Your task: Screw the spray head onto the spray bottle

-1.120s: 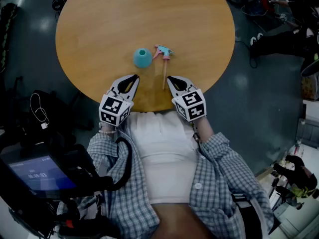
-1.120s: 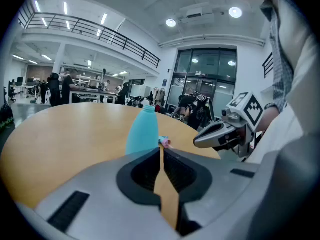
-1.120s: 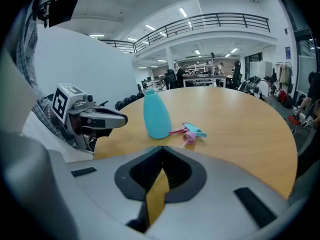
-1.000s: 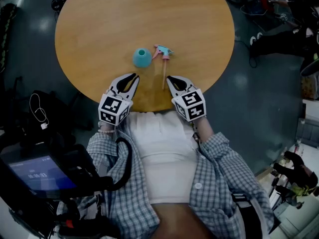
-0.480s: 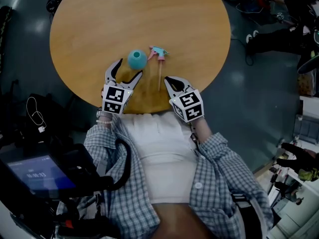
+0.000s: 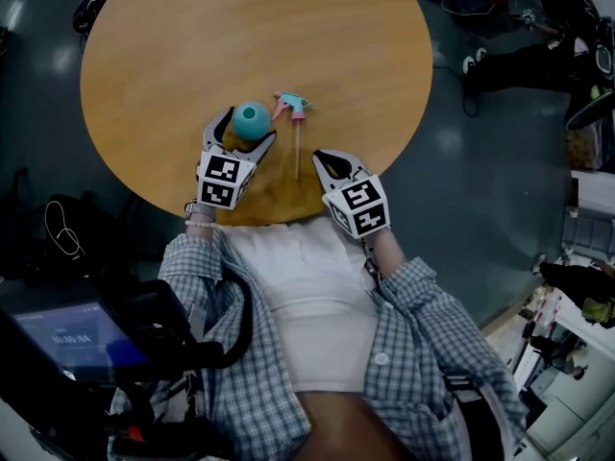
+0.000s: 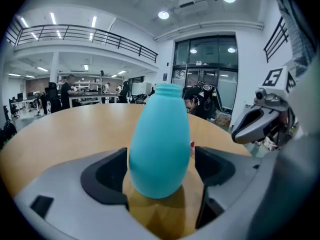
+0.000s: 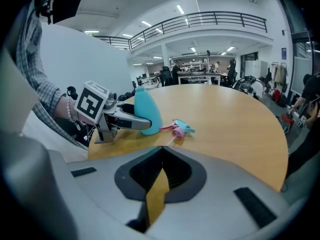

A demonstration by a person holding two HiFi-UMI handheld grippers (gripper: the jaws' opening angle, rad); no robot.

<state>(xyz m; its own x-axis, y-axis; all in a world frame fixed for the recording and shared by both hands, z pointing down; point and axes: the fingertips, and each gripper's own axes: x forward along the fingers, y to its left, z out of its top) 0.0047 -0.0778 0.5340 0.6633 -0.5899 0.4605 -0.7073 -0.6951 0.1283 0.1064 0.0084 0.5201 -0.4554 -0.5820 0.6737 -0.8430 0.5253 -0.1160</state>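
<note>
My left tongs [image 6: 248, 126] stood at their widest, the jaws having just been opening, and they sat round the teal, egg-shaped plastic spray bottle [image 7: 160, 144] on the round wooden worktop [image 6: 288, 27]. In the left gripper view the bottle filled the gap between the two dark pads. I saw a thin sliver of space on each side, so the pads bracketed the bottle without pressing on it. The bottle stood upright on the worktop, its wide belly between the jaws and its narrow neck above them. The neck was bare and open at the top.

My right tongs [image 8: 161, 150] were fully closed, the two jaws meeting along one line with nothing caught in them. They hung over the near edge of the worktop, to the right of the left tongs and apart from them.

The pink and light-blue plastic spray head [image 6: 291, 106] lay on its side on the worktop. It was just to the right of the bottle and ahead of the right tongs' tip, held by neither. Its thin pale dip tube [image 6: 296, 137] ran back towards me and ended near that tip. I could not tell whether they touched.
</note>
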